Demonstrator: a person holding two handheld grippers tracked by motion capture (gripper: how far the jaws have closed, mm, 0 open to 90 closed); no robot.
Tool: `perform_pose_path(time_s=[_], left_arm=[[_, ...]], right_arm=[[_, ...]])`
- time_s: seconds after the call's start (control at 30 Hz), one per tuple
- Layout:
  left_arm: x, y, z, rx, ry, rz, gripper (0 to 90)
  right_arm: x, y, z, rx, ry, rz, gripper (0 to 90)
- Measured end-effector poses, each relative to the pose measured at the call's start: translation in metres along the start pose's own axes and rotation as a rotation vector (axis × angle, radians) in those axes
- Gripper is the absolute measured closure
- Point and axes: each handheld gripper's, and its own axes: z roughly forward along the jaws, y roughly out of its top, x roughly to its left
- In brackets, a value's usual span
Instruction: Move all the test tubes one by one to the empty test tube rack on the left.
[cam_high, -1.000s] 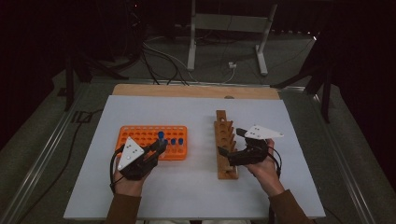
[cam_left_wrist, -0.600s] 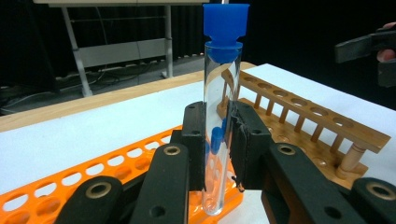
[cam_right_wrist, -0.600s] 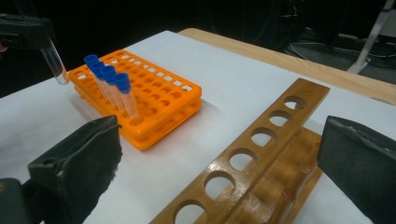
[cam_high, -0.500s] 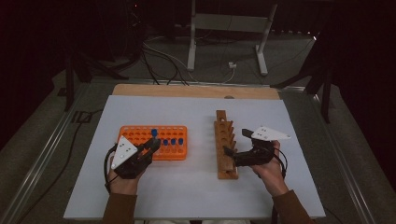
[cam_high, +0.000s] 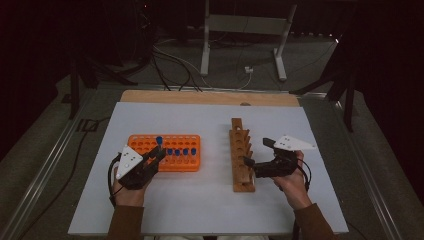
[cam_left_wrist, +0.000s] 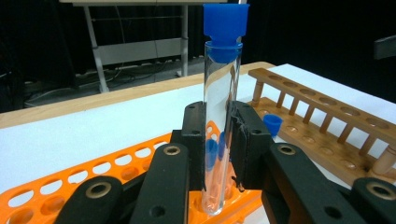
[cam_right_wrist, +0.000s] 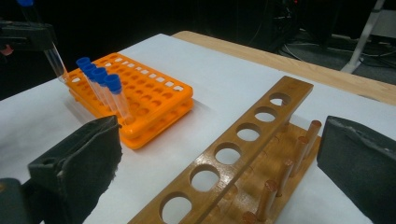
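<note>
White sheeting covers the surface (cam_high: 210, 210), dark room behind. Left gripper (cam_left_wrist: 217, 140) has its fingers clamped on a blue-capped test tube (cam_left_wrist: 222, 107), upright, its base still in the orange rack (cam_high: 192, 165). Right gripper (cam_high: 248, 162), fingers wide apart, waits beside the wooden rack (cam_high: 241, 150). Best to lift straight up until the tube's base clears its hole, keeping it vertical, before carrying across.

No text, label or number seems legible anywhere.
</note>
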Motion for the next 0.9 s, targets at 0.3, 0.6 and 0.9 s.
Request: perform_pose_path(time_s=[0.3,0.6,0.9], left_arm=[[0.006,-0.008,0.006,0.017,0.035,-0.015,78.1],[0.008,-0.015,0.014,0.035,0.050,-0.018,78.1],[0.010,-0.023,0.022,0.046,0.056,-0.023,78.0]], right_arm=[[0.000,-0.002,-0.001,0.003,-0.002,-0.001,0.0],[-0.002,-0.003,-0.003,-0.001,-0.008,0.005,0.0],[-0.002,-0.004,-0.002,0.005,-0.007,0.004,0.0]])
